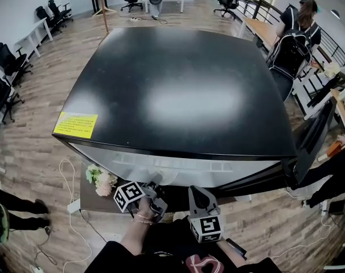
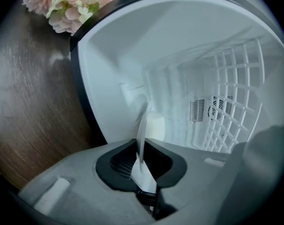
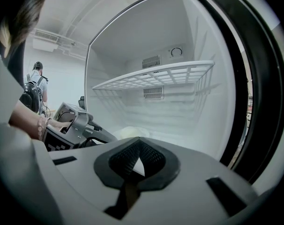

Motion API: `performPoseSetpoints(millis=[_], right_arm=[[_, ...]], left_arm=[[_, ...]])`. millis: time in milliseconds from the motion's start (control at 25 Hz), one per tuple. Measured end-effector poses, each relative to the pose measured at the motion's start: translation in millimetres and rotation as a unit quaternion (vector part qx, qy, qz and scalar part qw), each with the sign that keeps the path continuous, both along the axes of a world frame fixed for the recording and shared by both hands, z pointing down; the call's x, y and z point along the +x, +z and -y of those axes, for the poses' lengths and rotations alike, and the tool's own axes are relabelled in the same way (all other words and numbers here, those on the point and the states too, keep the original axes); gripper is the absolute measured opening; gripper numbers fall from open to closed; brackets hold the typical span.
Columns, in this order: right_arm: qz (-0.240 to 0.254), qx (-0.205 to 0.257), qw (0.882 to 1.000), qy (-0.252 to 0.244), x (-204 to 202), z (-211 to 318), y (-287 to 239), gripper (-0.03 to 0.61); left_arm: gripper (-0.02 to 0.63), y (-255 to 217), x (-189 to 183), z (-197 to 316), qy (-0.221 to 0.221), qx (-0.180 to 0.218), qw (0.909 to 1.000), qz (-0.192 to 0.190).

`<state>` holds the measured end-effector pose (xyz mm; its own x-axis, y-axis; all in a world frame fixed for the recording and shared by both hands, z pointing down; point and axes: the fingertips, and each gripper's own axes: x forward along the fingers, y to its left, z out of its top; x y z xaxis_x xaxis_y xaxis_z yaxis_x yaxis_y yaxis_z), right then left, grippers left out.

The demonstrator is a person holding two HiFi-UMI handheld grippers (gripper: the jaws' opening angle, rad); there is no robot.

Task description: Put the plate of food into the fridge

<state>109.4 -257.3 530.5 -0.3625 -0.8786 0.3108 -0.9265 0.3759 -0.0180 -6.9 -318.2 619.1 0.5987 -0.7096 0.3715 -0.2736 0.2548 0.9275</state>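
Note:
The fridge has a black top and stands with its door swung open to the right. Its white inside holds one wire shelf. My left gripper reaches into the opening and is shut on the rim of a white plate, seen edge-on in the left gripper view. A pale lump of food lies on the plate low inside the fridge. My right gripper hovers just outside the opening, jaws together, with only a white sliver showing between them.
Pink and white flowers stand on a wooden surface left of the fridge. The door's dark edge borders the opening on the right. A person with a backpack stands far off, beside desks and office chairs.

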Motion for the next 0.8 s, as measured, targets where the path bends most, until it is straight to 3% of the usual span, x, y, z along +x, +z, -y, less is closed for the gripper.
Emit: performPoseSetpoints(millis=[320, 560, 680, 800], right_arm=[[0.005, 0.002, 1.0, -0.003, 1, 1, 1, 0.008], [0.006, 0.001, 1.0, -0.005, 0, 2, -1, 0.008], [0.008, 0.0, 1.0, -0.005, 0, 1, 0, 0.008], [0.008, 0.002, 1.0, -0.008, 0, -1, -1, 0.008]], left_arm=[[0.043, -1, 2, 2, 0.023, 0.012, 0.9953, 0.093], [0.054, -5, 5, 5, 0.054, 0.03, 0.9835, 0.17], [0.08, -9, 8, 5, 0.067, 0.042, 0.9845, 0.157], [0.168, -18, 14, 6, 0.072, 0.061, 0.9881, 0.122]])
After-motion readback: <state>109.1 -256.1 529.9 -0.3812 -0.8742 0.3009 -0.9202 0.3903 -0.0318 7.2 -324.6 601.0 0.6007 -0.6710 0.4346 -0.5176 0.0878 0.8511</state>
